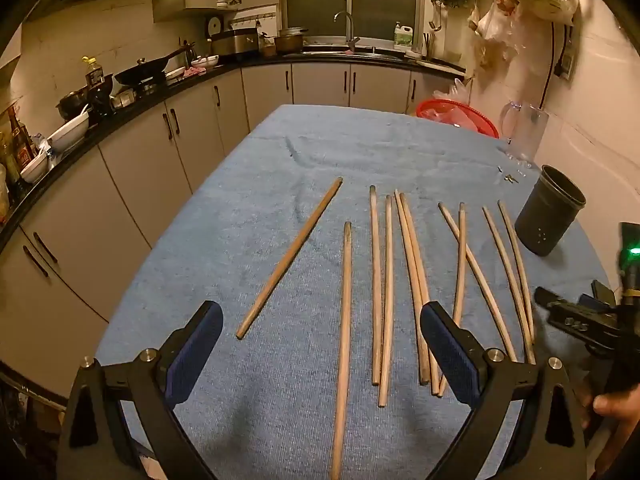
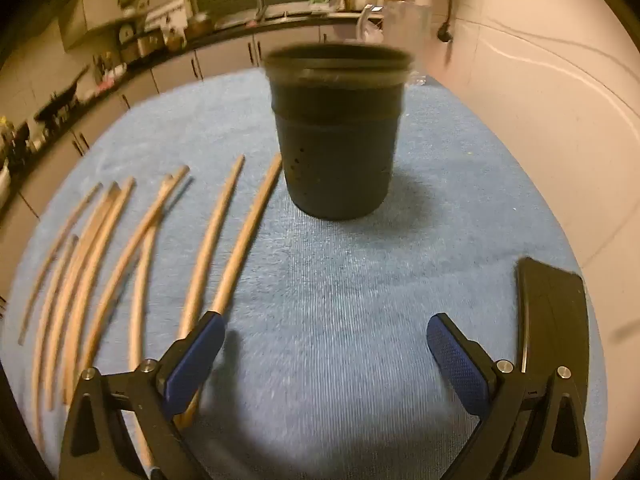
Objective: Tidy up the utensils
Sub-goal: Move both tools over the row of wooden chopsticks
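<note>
Left gripper (image 1: pixel 322 334): jaws released, spread wide, nothing between the pads. Ten wooden chopsticks (image 1: pixel 376 284) lie flat on the blue-towelled tabletop (image 1: pixel 248 216), fanned out ahead of and between the jaws; one chopstick (image 1: pixel 345 344) runs through the gap, untouched. Dark cylindrical holder (image 1: pixel 550 212) stands upright, far right of these jaws.

Right gripper (image 2: pixel 324 338): jaws released, empty, angled down at the towel. Holder (image 2: pixel 338 136) directly ahead of the jaws, apart from them. Chopsticks (image 2: pixel 244 240) to the left; the nearest passes under the left finger (image 2: pixel 196 356). Right-wrist view blurred.
</note>
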